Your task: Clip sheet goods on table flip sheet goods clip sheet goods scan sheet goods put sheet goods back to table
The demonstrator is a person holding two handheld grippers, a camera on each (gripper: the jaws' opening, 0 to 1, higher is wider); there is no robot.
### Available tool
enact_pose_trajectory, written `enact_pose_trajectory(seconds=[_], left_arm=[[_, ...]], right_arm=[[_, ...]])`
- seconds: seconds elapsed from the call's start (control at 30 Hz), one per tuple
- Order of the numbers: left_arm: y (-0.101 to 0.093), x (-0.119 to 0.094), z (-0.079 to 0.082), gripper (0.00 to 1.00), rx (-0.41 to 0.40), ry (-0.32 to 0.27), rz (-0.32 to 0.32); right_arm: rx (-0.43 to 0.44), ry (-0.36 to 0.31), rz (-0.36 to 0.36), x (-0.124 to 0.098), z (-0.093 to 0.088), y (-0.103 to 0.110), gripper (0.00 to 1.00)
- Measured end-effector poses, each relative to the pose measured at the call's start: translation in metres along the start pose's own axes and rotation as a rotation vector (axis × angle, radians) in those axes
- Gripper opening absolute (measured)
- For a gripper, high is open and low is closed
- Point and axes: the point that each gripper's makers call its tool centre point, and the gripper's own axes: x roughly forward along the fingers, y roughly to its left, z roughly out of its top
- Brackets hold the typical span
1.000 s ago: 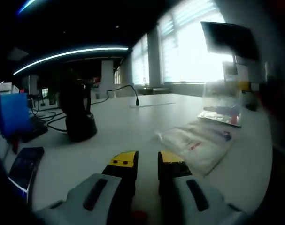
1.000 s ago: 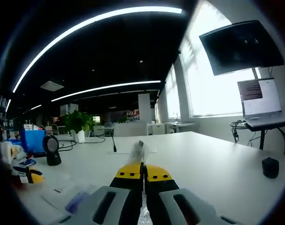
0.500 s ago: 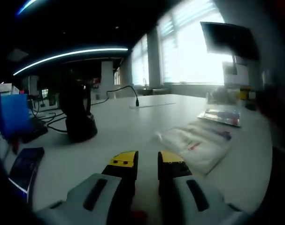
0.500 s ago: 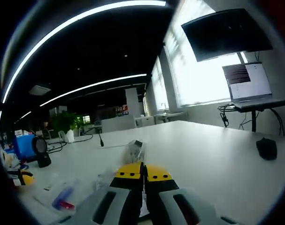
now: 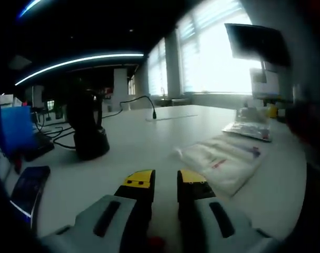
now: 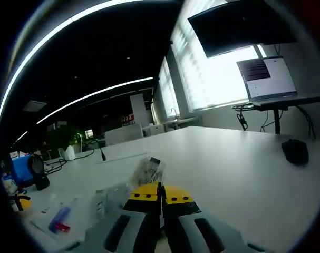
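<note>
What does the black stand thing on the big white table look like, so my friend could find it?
Start at the wide white table in the left gripper view. Toward its left side, past the open left gripper, stands the black scanner: a tall dark upright on a round base with cables trailing behind. The white packets lying to its right are flat and pale.

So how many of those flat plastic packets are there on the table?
2 that I can make out in the left gripper view: a white packet just ahead of the left gripper, and a clear packet beyond it near the table's far edge. Others may be hidden.
</note>
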Motion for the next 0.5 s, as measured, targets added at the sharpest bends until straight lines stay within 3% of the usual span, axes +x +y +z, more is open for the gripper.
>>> enact_pose_trajectory(seconds=[0.5], left_arm=[[-0.001, -0.002, 0.001, 0.09, 0.0, -0.006, -0.001]], right_arm=[[-0.047, 0.033, -0.05, 0.0, -0.014, -0.006, 0.0]])
